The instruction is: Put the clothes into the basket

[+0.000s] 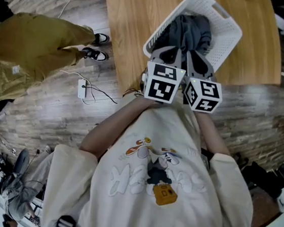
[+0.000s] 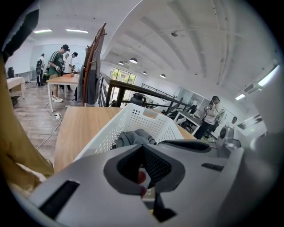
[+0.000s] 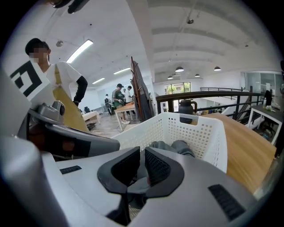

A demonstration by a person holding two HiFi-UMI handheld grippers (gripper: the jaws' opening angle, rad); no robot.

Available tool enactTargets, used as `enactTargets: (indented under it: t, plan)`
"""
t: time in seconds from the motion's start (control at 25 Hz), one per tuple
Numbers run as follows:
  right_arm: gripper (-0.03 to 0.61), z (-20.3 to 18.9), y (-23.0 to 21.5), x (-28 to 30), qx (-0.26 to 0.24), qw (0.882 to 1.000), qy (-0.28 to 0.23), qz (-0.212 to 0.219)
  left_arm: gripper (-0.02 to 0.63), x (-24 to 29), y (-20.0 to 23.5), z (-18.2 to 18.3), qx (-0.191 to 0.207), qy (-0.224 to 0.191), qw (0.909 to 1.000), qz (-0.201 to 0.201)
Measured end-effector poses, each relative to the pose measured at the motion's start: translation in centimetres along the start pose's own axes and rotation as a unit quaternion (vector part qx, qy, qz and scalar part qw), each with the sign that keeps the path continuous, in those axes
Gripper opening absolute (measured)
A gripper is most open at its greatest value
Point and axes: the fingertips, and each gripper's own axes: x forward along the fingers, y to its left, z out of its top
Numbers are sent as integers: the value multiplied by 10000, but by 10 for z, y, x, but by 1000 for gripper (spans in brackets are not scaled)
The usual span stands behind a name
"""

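Note:
A white perforated basket [image 1: 226,41] stands on the wooden table [image 1: 132,23], and a bundle of grey clothes [image 1: 189,32] lies inside it. Both grippers hover side by side at the basket's near rim, close to my chest. The left gripper [image 1: 170,51] is shut, pads together and empty. In the left gripper view it [image 2: 143,153] points at the basket [image 2: 133,122] and the clothes [image 2: 133,137]. The right gripper [image 1: 199,61] is also shut, with only a thin slit between its pads and nothing in them. In the right gripper view it [image 3: 141,162] faces the basket [image 3: 195,128] and the grey clothes [image 3: 171,146].
A person in mustard trousers [image 1: 32,47] stands on the floor left of the table, near a power strip [image 1: 82,87] with cables. A wooden coat rack [image 2: 93,66] and several people at another table [image 2: 57,62] are farther off. A railing runs behind the table.

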Motion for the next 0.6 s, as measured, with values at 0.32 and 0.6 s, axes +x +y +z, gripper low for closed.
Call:
enactTargets:
  t: [0.32,0.6]
  plan:
    - [51,7,-18,-2,322,9985,-168,-409,2,-7,-4,4,-29,-351,9993,-109]
    - [49,8,-20,-2,217,9990,-246,-292,2,-7,-4,1,-44,-450,9990,16]
